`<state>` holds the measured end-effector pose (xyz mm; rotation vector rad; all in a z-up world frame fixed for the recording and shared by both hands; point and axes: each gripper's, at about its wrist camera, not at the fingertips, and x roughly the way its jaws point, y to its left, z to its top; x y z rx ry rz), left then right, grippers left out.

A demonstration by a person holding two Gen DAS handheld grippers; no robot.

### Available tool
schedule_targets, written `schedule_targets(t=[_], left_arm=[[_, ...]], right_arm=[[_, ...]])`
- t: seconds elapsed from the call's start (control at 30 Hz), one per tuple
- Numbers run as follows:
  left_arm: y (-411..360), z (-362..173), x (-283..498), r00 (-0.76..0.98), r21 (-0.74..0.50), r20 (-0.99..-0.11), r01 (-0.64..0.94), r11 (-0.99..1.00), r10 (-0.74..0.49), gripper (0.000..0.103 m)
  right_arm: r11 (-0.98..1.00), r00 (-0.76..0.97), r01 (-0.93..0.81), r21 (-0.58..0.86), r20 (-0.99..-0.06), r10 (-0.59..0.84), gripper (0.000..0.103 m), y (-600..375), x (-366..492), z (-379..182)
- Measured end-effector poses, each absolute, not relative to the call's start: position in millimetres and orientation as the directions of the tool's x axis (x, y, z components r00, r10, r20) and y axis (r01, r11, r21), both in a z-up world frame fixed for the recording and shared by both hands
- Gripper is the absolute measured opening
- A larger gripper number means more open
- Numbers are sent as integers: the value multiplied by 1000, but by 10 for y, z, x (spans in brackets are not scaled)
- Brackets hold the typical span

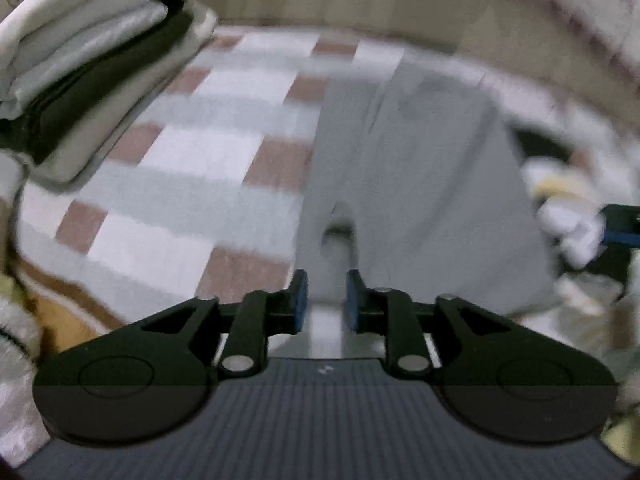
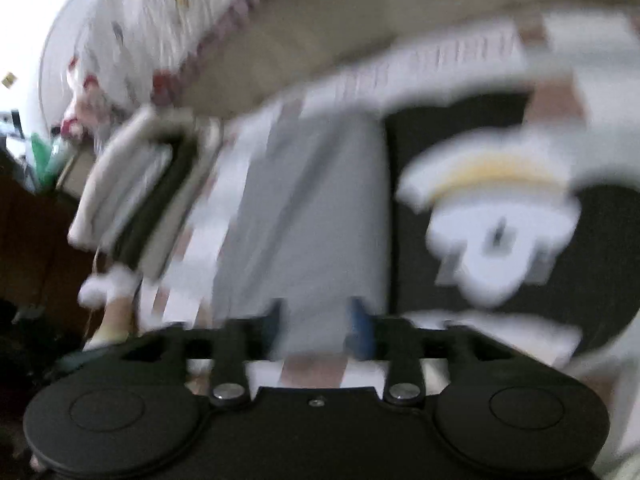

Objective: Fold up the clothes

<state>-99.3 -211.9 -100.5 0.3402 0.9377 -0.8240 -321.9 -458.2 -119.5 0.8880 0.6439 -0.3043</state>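
A light grey garment point(image 1: 420, 160) lies flat and long on the checked blanket point(image 1: 192, 152), running away from me. A small raised pucker of its cloth stands just ahead of my left gripper point(image 1: 326, 300). The blue pads of that gripper stand a narrow gap apart, over the garment's near edge, and I see no cloth pinched between them. The right wrist view is badly blurred. There my right gripper point(image 2: 318, 322) stands open over the near end of the same grey garment point(image 2: 304, 208), its fingers wide apart.
A stack of folded clothes point(image 1: 92, 60) in white, grey and black sits at the far left, also in the right wrist view as the stack point(image 2: 132, 192). Loose white and yellow-striped clothing point(image 2: 492, 208) lies on a dark garment to the right. A patterned pillow point(image 2: 168, 28) lies beyond.
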Motion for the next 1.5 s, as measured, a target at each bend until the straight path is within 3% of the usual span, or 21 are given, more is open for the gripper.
schedule_targets(t=[0.1, 0.2, 0.33, 0.37, 0.43, 0.47, 0.53, 0.6, 0.67, 0.73, 0.77, 0.83, 0.87, 0.9, 1.1, 1.27, 1.37, 1.5], left_arm=[[-2381, -885, -802, 319, -142, -758, 770, 622, -569, 50], [-2890, -1006, -610, 342, -63, -761, 807, 587, -551, 51], [-3505, -1159, -399, 336, -17, -766, 842, 540, -548, 53], [-3625, -1180, -360, 316, -35, -765, 850, 525, -562, 59], [-3860, -1277, -280, 299, -14, -775, 873, 488, -557, 61], [-3972, -1351, -263, 332, 51, -783, 877, 478, -526, 59], [-4126, -1497, -252, 434, 202, -774, 859, 471, -460, 35], [-4132, -1528, -167, 420, 168, -778, 856, 489, -468, 13], [-4119, -1542, -104, 432, 153, -770, 840, 521, -470, 12], [-4104, -1546, -108, 461, 170, -755, 824, 540, -466, 16], [-4102, -1547, -114, 482, 187, -751, 811, 554, -451, 23], [-4098, -1545, -123, 522, 220, -742, 782, 583, -421, 45], [-4086, -1519, -97, 534, 221, -746, 763, 608, -399, 62], [-4039, -1481, -51, 521, 203, -764, 753, 626, -380, 65], [-3584, -1044, -85, 422, 91, -832, 744, 662, -360, 65], [-3373, -812, -304, 377, 119, -879, 767, 631, -293, 67], [-3297, -752, -470, 346, 130, -901, 792, 597, -263, 67], [-3288, -739, -694, 297, 113, -909, 851, 513, -292, 67]], right_arm=[[554, 792, 537, 637, -607, -71, 61, -4874, -3106, -1290], [443, 823, 543, 713, -558, -110, 61, -5022, -2886, -1601], [580, 796, 550, 600, -587, -147, 61, -5070, -2467, -1777], [607, 799, 540, 583, -583, -150, 61, -5093, -2390, -1810], [594, 822, 512, 620, -555, -129, 61, -5223, -2306, -1879], [570, 834, 498, 653, -540, -111, 61, -5322, -2238, -1945], [553, 847, 479, 682, -523, -88, 61, -5450, -2120, -2021], [596, 858, 449, 666, -508, -79, 55, -5518, -2002, -2054], [653, 863, 428, 625, -498, -89, 50, -5520, -1912, -2036], [648, 871, 423, 633, -481, -98, 49, -5529, -1892, -2024], [641, 872, 425, 639, -479, -100, 49, -5533, -1891, -2030], [626, 873, 430, 650, -476, -105, 49, -5542, -1889, -2044], [629, 872, 431, 647, -479, -104, 50, -5544, -1888, -2041], [625, 870, 433, 650, -482, -101, 50, -5556, -1889, -2037], [480, 874, 464, 744, -472, -113, 53, -5604, -2067, -2069], [527, 800, 593, 609, -520, -300, 53, -5383, -2383, -1751], [439, 840, 542, 716, -478, -258, 53, -5377, -2569, -1734], [441, 842, 533, 722, -503, -194, 53, -5184, -2715, -1717]])
